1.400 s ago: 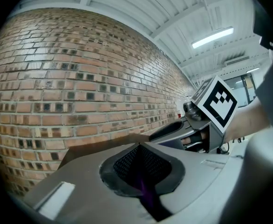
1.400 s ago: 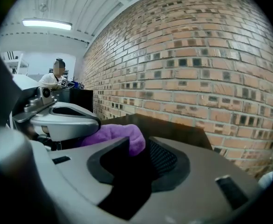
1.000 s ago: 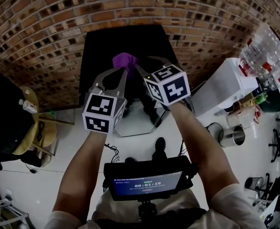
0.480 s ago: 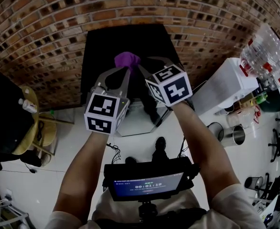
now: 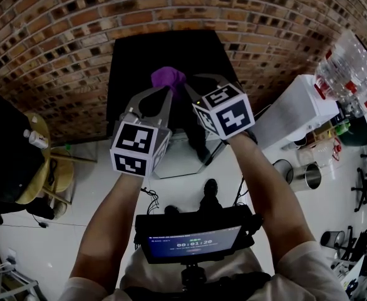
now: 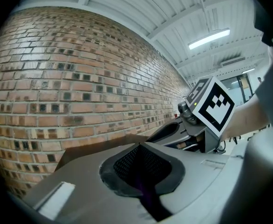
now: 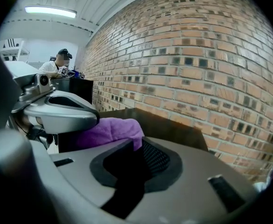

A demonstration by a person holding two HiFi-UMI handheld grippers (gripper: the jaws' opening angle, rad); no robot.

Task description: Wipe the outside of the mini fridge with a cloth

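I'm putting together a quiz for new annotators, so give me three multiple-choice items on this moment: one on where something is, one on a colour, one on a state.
1. Where is the cloth?
A. on the floor
B. over the top of the black mini fridge
C. hanging on the brick wall

2. What colour is the cloth?
A. purple
B. yellow
C. white

3. How is the left gripper?
A. wide open and empty
B. out of view
C. shut on the cloth

Key: 1 B, the head view shows it against the fridge's black top. 2 A, the head view and the right gripper view both show purple. 3 C, the left gripper view shows its jaws together with purple cloth pinched between them.
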